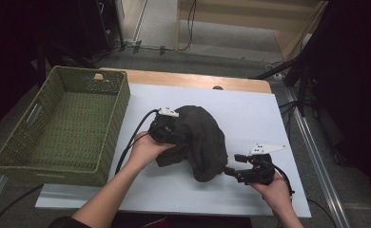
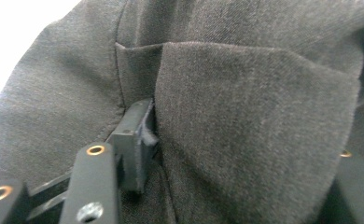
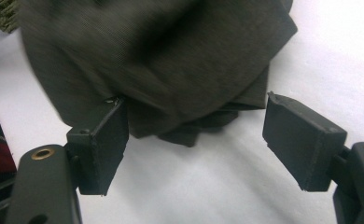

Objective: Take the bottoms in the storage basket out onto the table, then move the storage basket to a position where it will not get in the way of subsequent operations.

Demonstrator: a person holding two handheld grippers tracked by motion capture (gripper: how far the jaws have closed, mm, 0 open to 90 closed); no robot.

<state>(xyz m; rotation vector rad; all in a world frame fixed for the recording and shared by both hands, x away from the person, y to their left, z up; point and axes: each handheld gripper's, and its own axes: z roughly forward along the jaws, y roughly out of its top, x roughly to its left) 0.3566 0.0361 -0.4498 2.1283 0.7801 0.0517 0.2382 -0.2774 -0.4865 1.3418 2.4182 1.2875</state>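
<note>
The crumpled dark grey cloth garment (image 1: 200, 140) lies mid-table, not yet in the empty green woven basket (image 1: 62, 128); left gripper (image 1: 167, 129) part-open around a fold, right gripper (image 1: 238, 172) open at its edge, gripping nothing

dark olive cloth (image 1: 202, 137), green woven basket (image 1: 64, 123)

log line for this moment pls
left gripper: open, fabric between jaws | right gripper: open at garment edge | dark garment: bunched on table | basket: left
</note>
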